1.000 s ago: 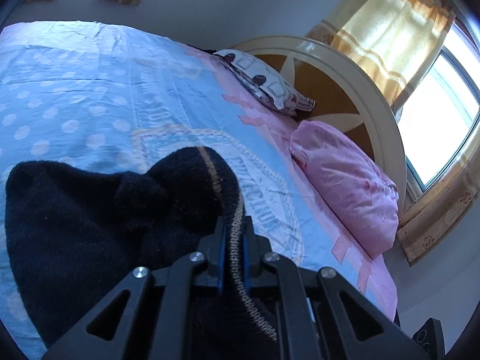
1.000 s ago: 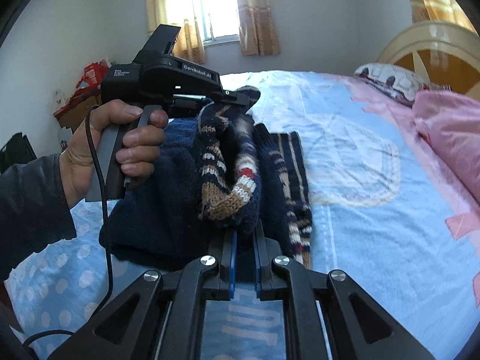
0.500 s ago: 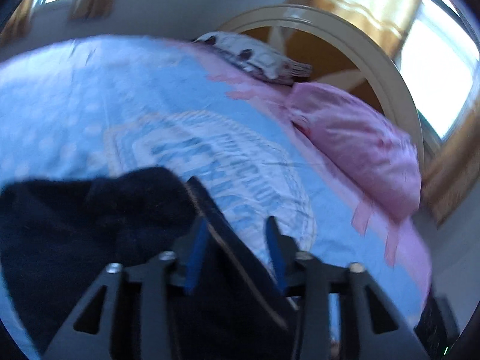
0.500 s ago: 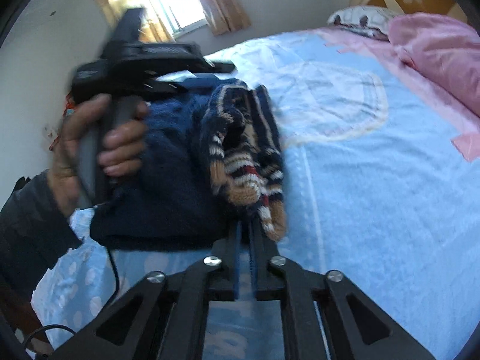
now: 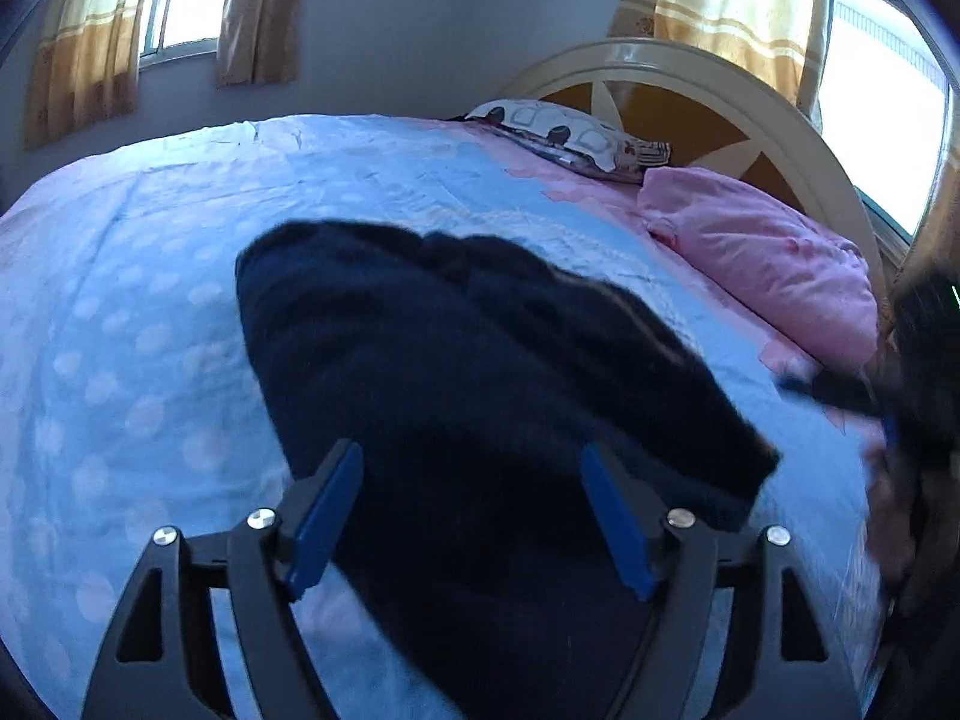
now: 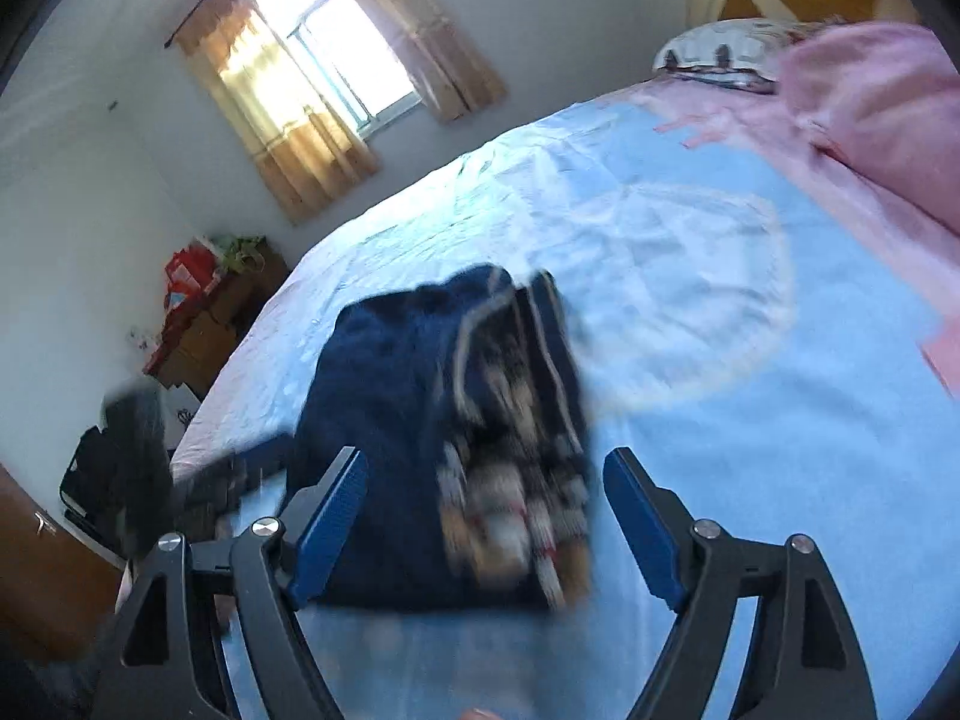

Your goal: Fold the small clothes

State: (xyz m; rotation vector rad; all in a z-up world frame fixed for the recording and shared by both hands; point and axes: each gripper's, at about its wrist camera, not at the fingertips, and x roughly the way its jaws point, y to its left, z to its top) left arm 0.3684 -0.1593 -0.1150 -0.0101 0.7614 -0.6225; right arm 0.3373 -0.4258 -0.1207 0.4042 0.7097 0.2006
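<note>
The bed [image 6: 750, 420] is covered by a light blue sheet with pale dots and a pink border. A folded navy knit sweater [image 6: 420, 420] lies on the sheet. A pink pillow [image 5: 774, 264] and a patterned pillow [image 5: 570, 135] rest beside the headboard [image 5: 690, 96].

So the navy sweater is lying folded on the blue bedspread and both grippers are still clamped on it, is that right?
Not quite: the sweater does lie folded on the bedspread, but both wrist views show the left gripper and right gripper with jaws wide open, released.
</note>
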